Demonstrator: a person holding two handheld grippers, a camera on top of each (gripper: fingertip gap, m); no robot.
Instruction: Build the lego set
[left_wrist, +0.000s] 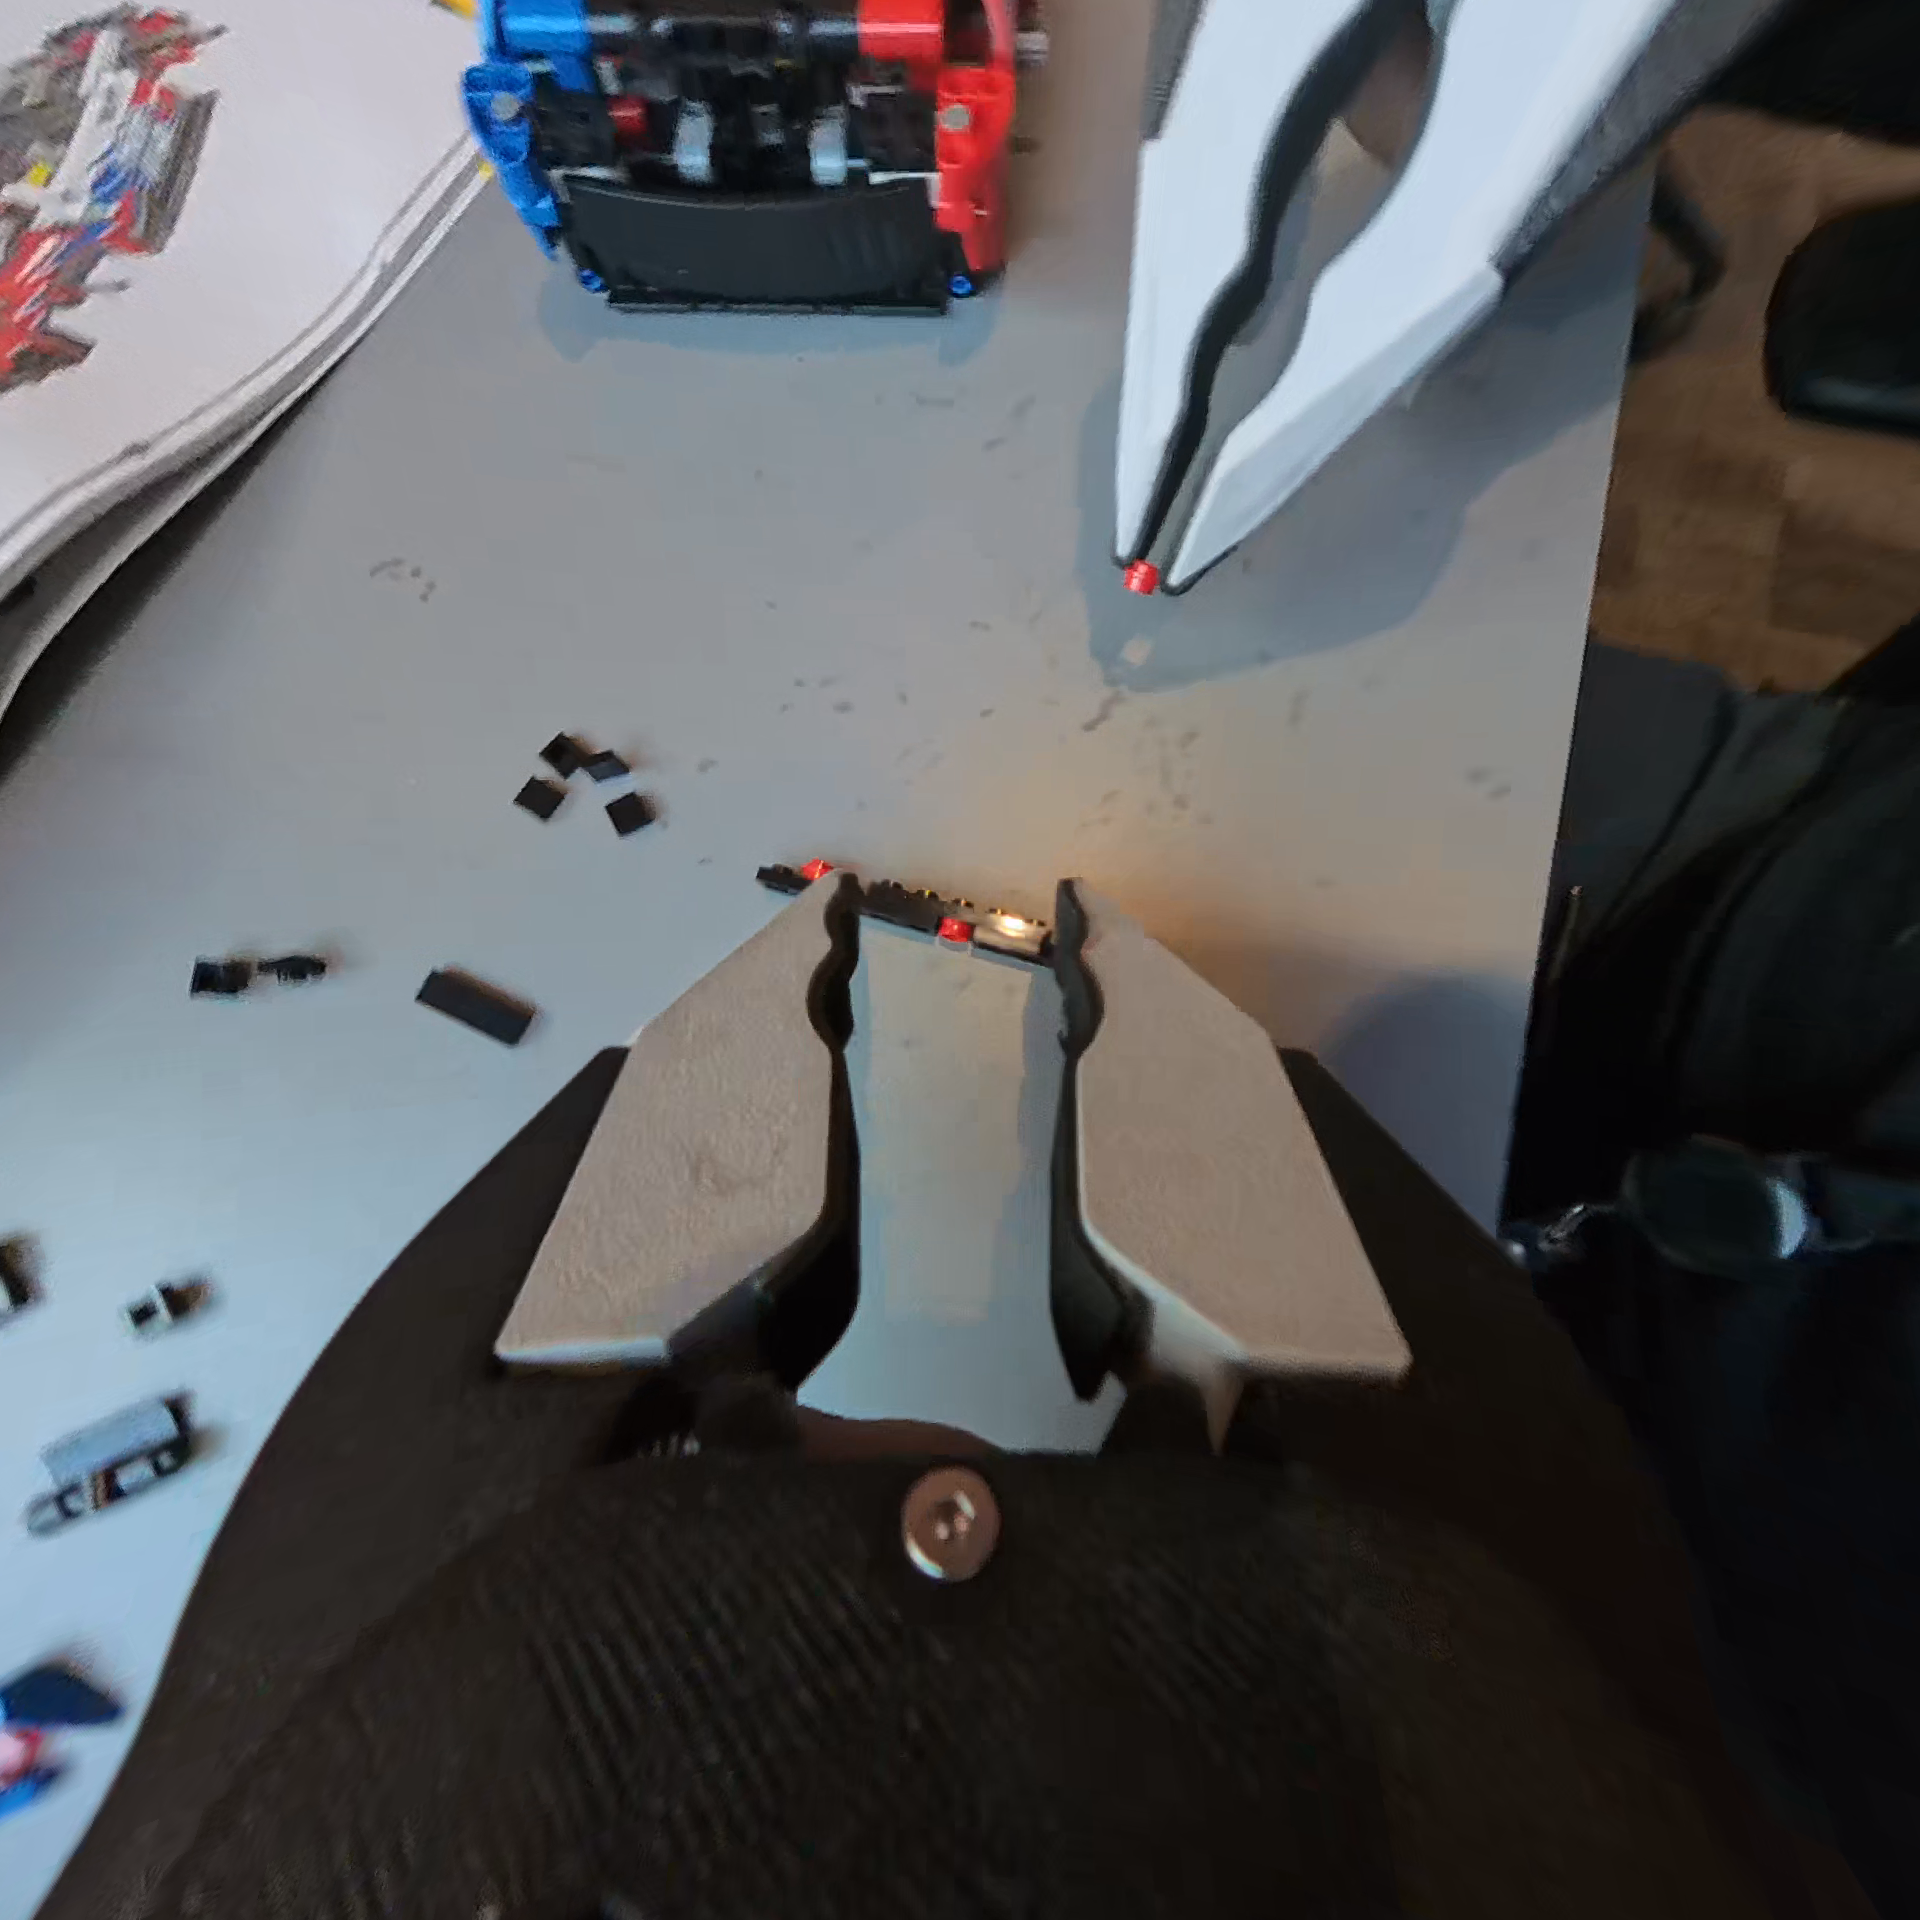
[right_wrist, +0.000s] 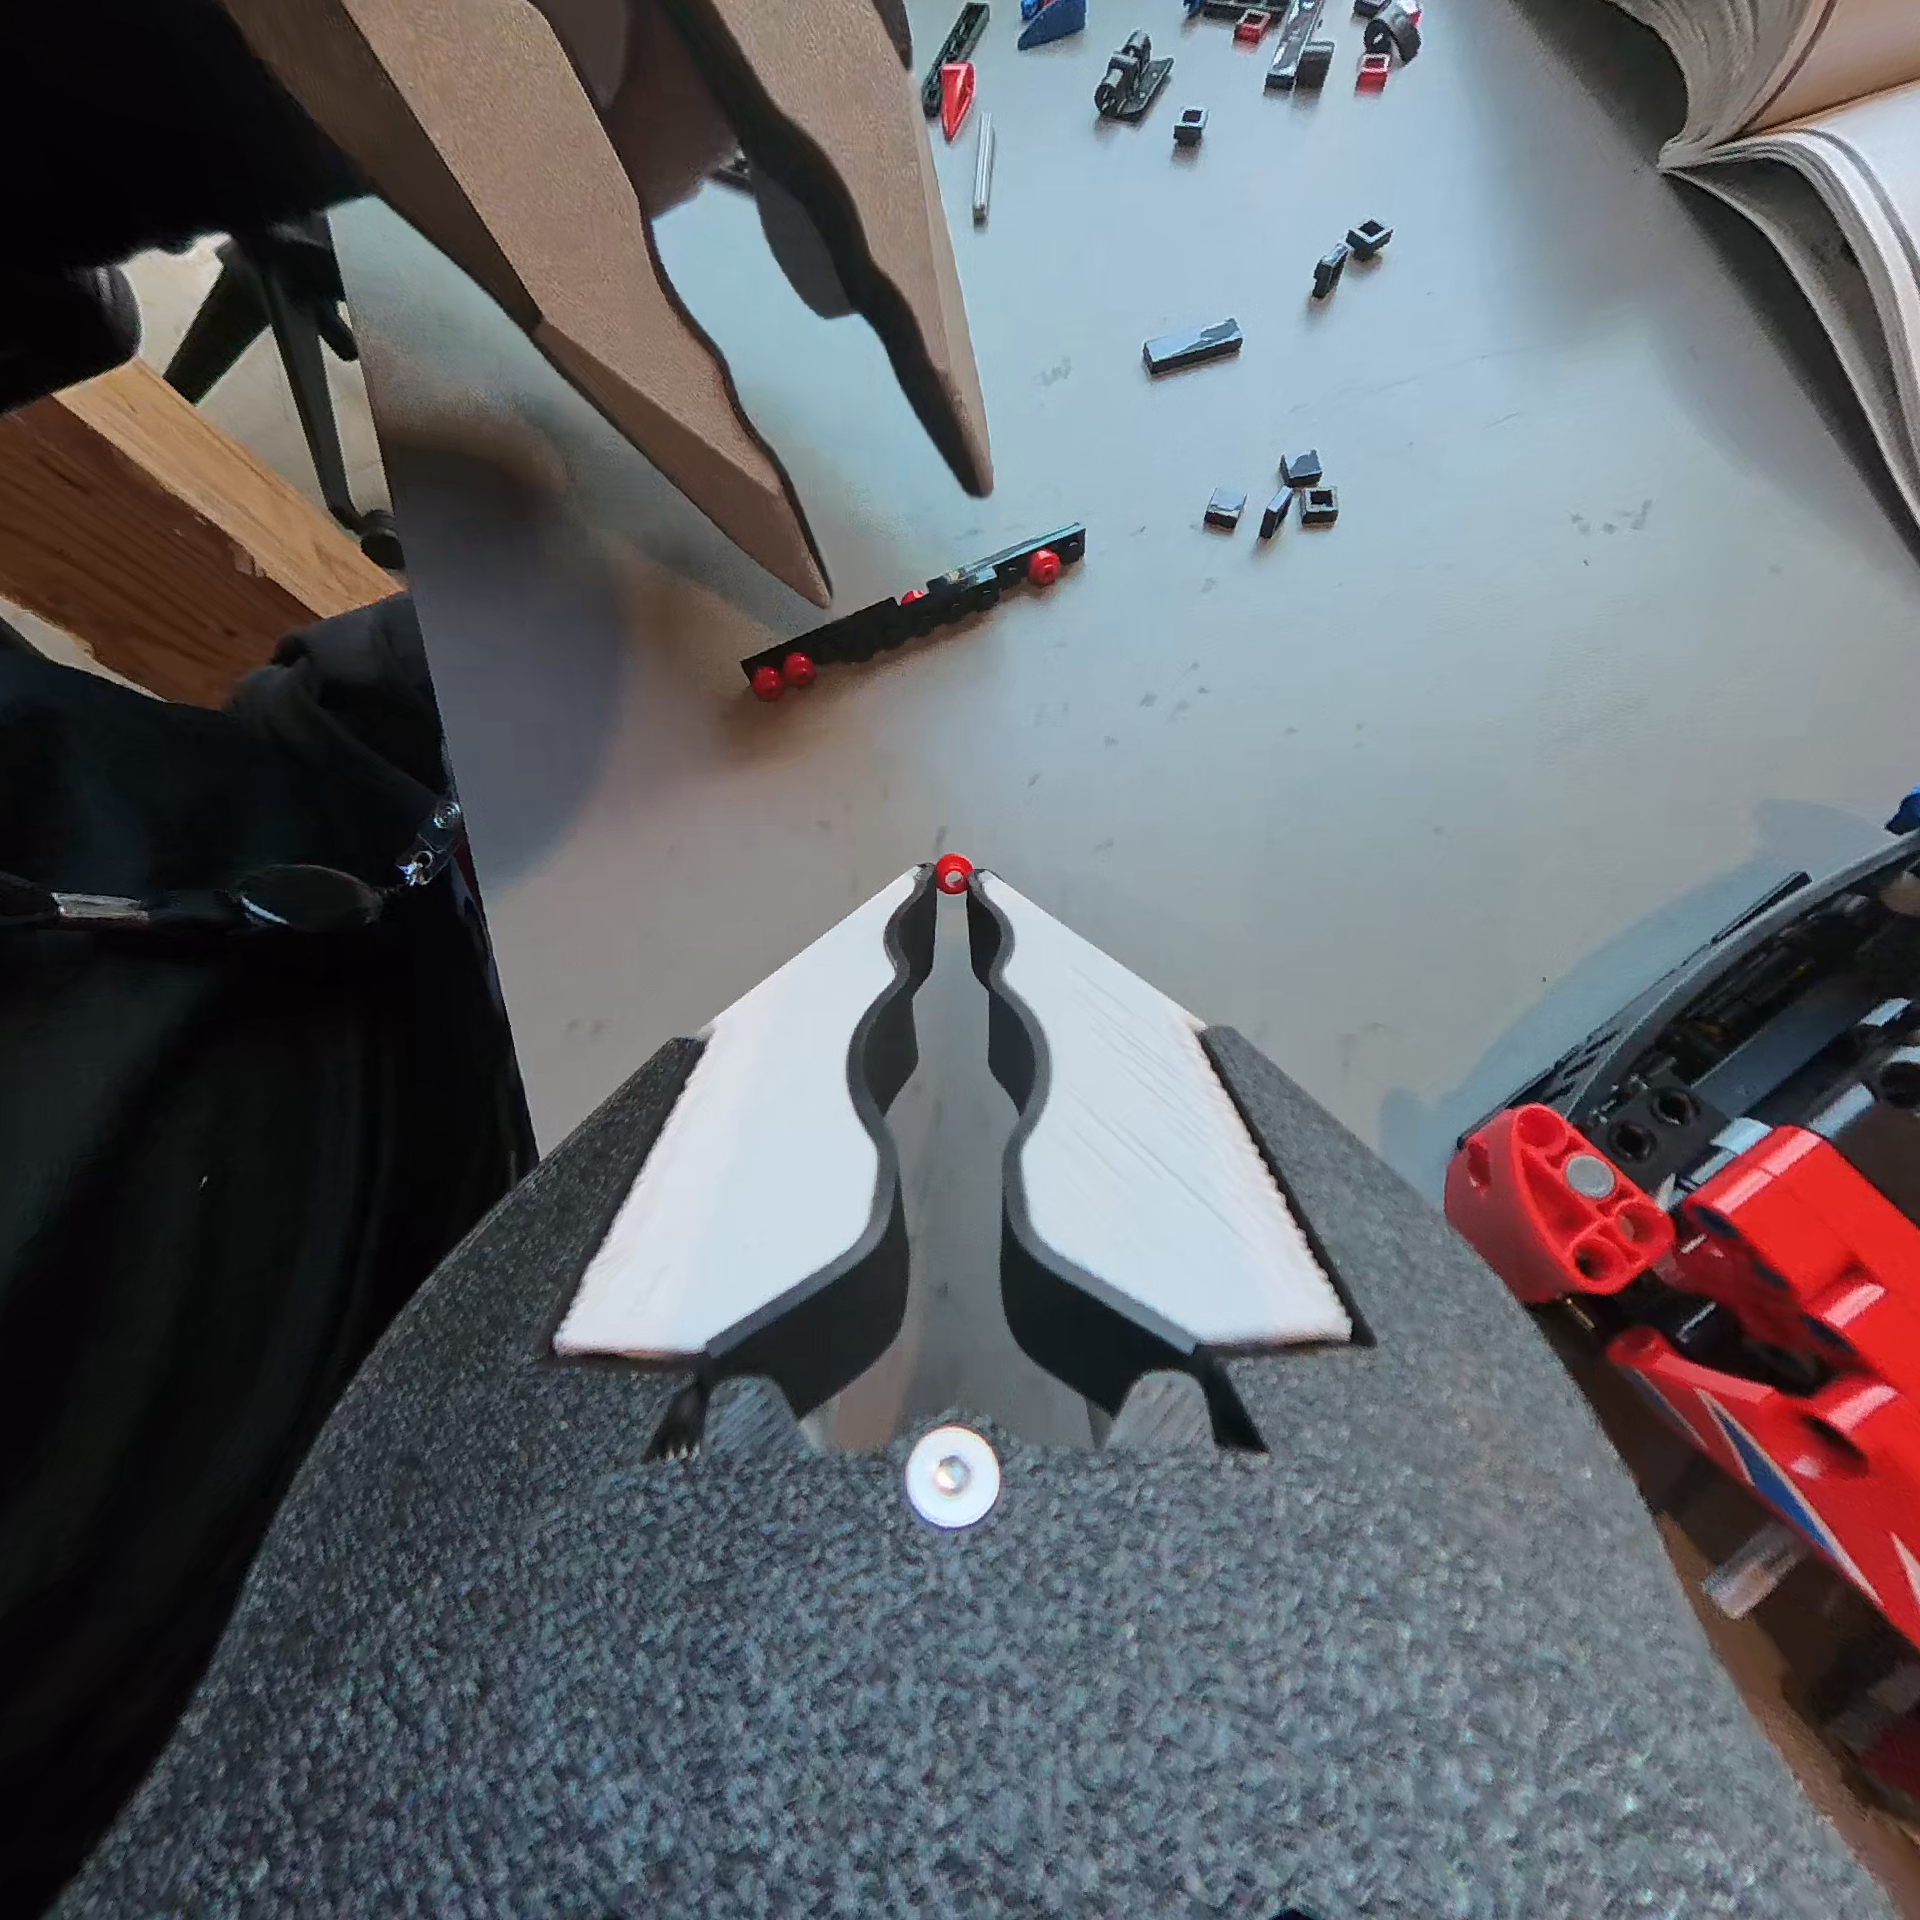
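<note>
A: How are the two tools seen?

B: The right gripper (right_wrist: 951, 888) is closed to a narrow gap on a small red round piece (right_wrist: 951, 873), pinched at the very tips and held clear of the bench (right_wrist: 1351, 831). The left gripper (left_wrist: 951, 904) is spread wide, its fingertips (left_wrist: 1070, 909) set down around a long black strip (right_wrist: 914, 613) studded with red round pieces; whether the strip is touched cannot be told.

A: Where is the strip found?

B: Near the bench's right edge, flat on the grey surface, well apart from the held piece.

A: Are any containers seen?

B: None; the parts are laid loose on the bench.

A: What else is around?

B: A partly built model (left_wrist: 743, 145), blue on one side and red on the other, is stood toward the far edge. An open instruction booklet (left_wrist: 156, 260) is spread at the far left corner. Small black tiles (left_wrist: 587, 784) are scattered left of the strip, and a black sloped piece (left_wrist: 476, 1005) lies nearer. More loose parts (left_wrist: 114, 1455) are seen along the left edge, blurred.
</note>
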